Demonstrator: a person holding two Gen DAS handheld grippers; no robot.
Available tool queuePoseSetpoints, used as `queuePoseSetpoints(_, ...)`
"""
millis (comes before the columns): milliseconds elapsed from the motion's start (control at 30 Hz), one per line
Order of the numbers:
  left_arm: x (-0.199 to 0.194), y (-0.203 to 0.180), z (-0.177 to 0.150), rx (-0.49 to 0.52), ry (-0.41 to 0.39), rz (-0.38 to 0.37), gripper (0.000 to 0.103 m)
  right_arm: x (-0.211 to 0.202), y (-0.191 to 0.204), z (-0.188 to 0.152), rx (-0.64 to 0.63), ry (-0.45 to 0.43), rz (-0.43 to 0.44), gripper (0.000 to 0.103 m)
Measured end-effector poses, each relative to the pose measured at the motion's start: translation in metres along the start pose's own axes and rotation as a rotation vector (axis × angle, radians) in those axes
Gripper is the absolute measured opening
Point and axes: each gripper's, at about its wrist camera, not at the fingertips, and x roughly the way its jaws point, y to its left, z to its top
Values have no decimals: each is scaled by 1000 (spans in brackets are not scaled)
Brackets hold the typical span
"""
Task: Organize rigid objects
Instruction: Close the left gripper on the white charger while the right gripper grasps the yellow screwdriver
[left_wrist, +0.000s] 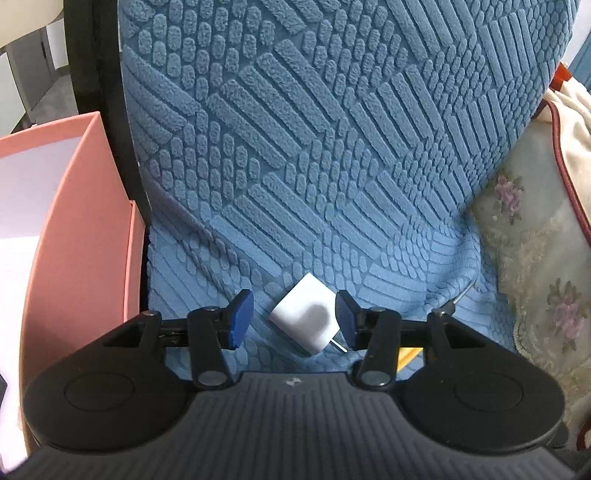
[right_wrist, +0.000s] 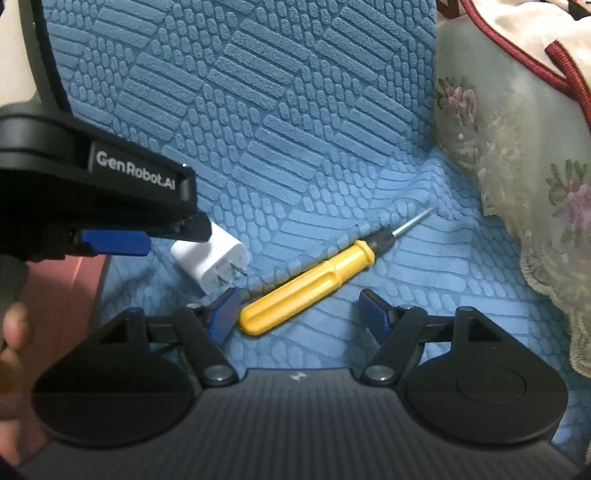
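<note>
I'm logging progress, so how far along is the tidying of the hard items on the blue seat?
Nothing looks put away yet. The white plastic plug adapter sits between the left gripper's open blue pads, ungripped. The yellow-handled screwdriver lies before the open right gripper. Both remain on the blue textured seat cover; the pink cardboard box waits alongside.

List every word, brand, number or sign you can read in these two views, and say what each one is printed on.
"GenRobot.AI": white lettering on the black body of the left gripper, seen from the right wrist view.
Small pale logo mark on the ribbed housing of the right gripper: too small to read.
Same small mark on the left gripper's housing in the left wrist view: unreadable.
White charger: no legible print.
Yellow screwdriver: no text.
</note>
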Motion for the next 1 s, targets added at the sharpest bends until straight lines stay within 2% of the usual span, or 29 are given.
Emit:
queuePoseSetpoints(167,1,0,-3,-12,4,-2,56,-15,-15,5,40,17,-26,69)
queuePoseSetpoints(333,-1,-4,-6,4,-5,-10,56,-23,-22,2,58,10,14,69)
queuePoseSetpoints(433,-1,-5,-7,10,-4,-14,56,-26,-19,6,66,-25,48,70)
queuePoseSetpoints(567,1,-7,-7,24,-14,-10,56,-16,-5,13,10,-36,22,70)
queuePoseSetpoints(767,7,-6,-7,28,-15,-11,56,-4,-12,14,34,-15,-4,68)
queuePoseSetpoints(833,9,-5,-8,19,-18,-19,56,-5,-15,14,34,-9,-16,60)
queuePoseSetpoints(867,9,-5,-8,17,-19,-19,56,-6,-17,14,39,0,-17,53)
queuePoseSetpoints(900,9,-5,-8,17,-21,-16,56,-7,-20,15,45,11,-27,41)
queuePoseSetpoints(1000,9,-6,-9,17,-19,-23,56,-14,-30,14,73,37,-30,30)
